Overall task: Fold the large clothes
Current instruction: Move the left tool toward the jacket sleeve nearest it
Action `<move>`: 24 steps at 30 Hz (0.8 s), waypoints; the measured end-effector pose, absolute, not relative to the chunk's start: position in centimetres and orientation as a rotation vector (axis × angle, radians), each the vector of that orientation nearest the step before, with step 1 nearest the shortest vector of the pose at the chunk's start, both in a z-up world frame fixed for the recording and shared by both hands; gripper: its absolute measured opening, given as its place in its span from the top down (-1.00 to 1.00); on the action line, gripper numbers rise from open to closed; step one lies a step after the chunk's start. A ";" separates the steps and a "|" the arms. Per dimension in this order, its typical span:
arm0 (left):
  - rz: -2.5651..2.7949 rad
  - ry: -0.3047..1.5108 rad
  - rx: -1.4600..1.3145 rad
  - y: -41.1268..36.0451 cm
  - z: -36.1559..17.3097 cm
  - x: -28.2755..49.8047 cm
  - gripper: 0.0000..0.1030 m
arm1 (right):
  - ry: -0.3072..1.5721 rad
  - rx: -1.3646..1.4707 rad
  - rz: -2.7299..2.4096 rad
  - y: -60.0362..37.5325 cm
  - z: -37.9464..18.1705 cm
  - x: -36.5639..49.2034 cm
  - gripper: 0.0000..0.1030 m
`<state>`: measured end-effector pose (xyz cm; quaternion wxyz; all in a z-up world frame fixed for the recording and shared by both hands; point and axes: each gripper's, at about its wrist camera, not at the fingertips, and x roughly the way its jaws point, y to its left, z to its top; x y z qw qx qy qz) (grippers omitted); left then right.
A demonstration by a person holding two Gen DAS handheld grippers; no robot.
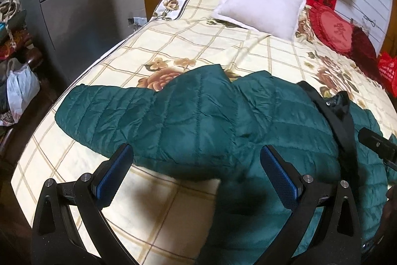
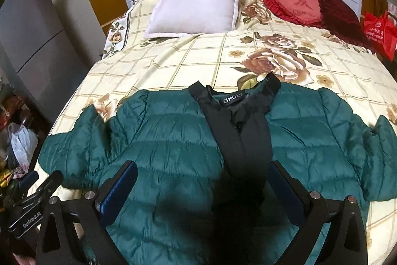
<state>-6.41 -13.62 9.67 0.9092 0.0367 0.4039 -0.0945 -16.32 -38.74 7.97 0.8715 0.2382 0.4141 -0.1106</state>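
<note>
A dark green quilted jacket (image 2: 173,140) lies spread flat on the bed, front up, with a black collar and placket (image 2: 238,131) down its middle. Both sleeves stretch out sideways. My right gripper (image 2: 202,170) is open and empty above the jacket's chest. In the left wrist view the jacket (image 1: 198,116) lies across the middle, its left sleeve (image 1: 99,113) pointing left. My left gripper (image 1: 196,153) is open and empty, hovering over the lower left hem of the jacket. The right gripper's tip (image 1: 374,140) shows at the right edge.
The bed has a cream checked floral cover (image 2: 198,61). A white pillow (image 2: 198,6) and a red heart cushion (image 2: 295,1) lie at its head. A grey cabinet (image 1: 74,4) and bags (image 1: 19,88) stand left of the bed. A red bag (image 2: 379,34) sits at the right.
</note>
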 end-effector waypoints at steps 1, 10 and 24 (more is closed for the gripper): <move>-0.191 0.836 0.072 -13.5 9.5 -6.2 -0.99 | 0.869 0.500 -0.229 -38.7 7.8 -16.0 -1.00; -0.153 0.841 0.066 -11.5 8.6 -3.9 -0.99 | 0.904 0.483 -0.221 -38.2 6.2 -14.8 -1.00; -0.022 0.857 -0.084 -2.8 7.8 0.6 -0.99 | 0.942 0.442 -0.167 -36.5 5.4 -14.1 -1.00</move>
